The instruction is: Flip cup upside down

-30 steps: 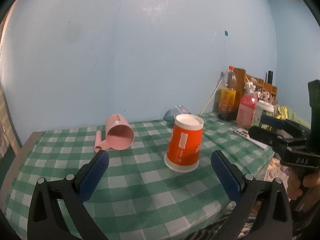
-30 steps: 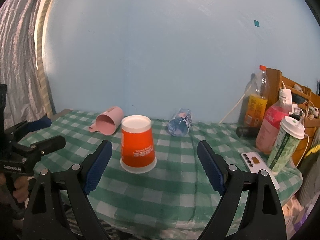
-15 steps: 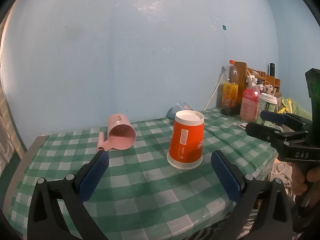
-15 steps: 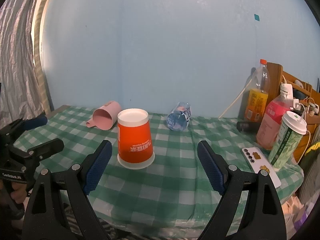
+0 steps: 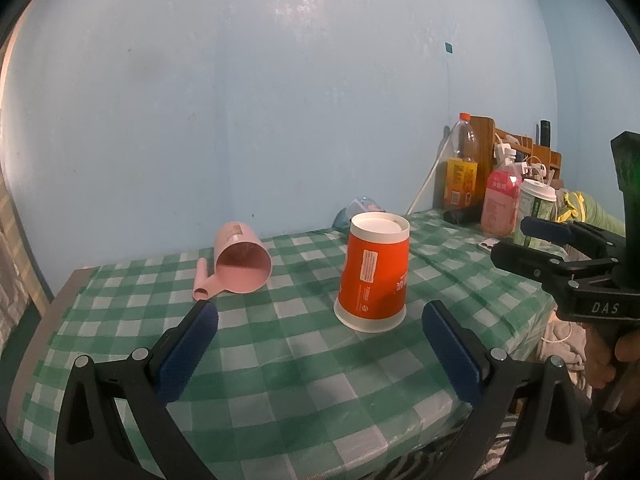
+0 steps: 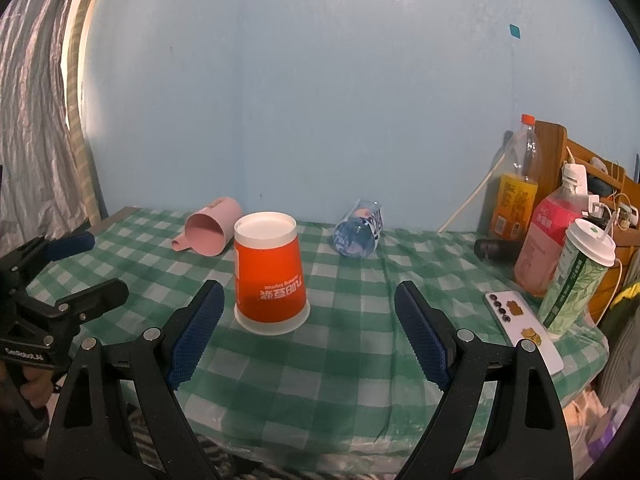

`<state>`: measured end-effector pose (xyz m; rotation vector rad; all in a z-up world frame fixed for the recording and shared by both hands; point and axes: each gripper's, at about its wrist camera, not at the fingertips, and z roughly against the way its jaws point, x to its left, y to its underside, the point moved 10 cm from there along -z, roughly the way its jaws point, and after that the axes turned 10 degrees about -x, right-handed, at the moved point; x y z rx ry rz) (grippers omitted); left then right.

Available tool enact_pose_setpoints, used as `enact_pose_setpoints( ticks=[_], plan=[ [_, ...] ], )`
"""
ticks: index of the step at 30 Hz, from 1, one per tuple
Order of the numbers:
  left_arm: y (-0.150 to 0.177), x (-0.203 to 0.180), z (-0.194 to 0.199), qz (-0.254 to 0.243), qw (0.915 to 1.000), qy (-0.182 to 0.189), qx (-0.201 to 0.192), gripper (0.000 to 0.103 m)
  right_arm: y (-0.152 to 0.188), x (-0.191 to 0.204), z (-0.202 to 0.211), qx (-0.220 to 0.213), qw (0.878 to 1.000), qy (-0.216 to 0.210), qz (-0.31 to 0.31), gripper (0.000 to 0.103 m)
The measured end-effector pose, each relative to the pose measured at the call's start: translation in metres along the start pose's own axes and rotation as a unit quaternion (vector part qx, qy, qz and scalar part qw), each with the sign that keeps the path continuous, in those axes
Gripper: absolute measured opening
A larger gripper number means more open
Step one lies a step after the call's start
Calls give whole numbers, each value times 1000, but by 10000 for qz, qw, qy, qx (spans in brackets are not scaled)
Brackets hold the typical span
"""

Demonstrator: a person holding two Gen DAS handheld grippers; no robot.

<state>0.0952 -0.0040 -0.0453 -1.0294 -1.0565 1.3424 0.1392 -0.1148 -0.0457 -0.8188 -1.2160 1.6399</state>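
Standing mouth-down on the green-checked counter [image 6: 360, 360], the orange cup [image 6: 271, 276] keeps its long axis vertical, white base uppermost and wide rim flat on the cloth, so I judge the flip already made. My right gripper [image 6: 306, 330] has its jaws released and empty, with the cup just ahead and left of their centre line; my left gripper [image 5: 320, 352] is likewise spread and empty, the cup [image 5: 374, 272] ahead and slightly right. Neither jaw pair touches it, and both lie about equally near.
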Motion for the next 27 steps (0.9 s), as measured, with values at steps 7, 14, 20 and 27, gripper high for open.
enact_pose_setpoints(
  ticks=[7,14,20,27],
  plan=[
    [3,-2,-2,-1,10000,6,37,103,2,1,-2,36,10000,0,1,86],
    [8,4,-8,165,9997,-4,177,103,3,2,-3,63,10000,-1,17,86],
    [10,1,-9,114,9997,43,205,103,4,2,-5,82,10000,-15,18,86],
    [11,1,-11,40,9998,0,218,103,6,2,-7,115,9999,-32,-18,86]
  ],
)
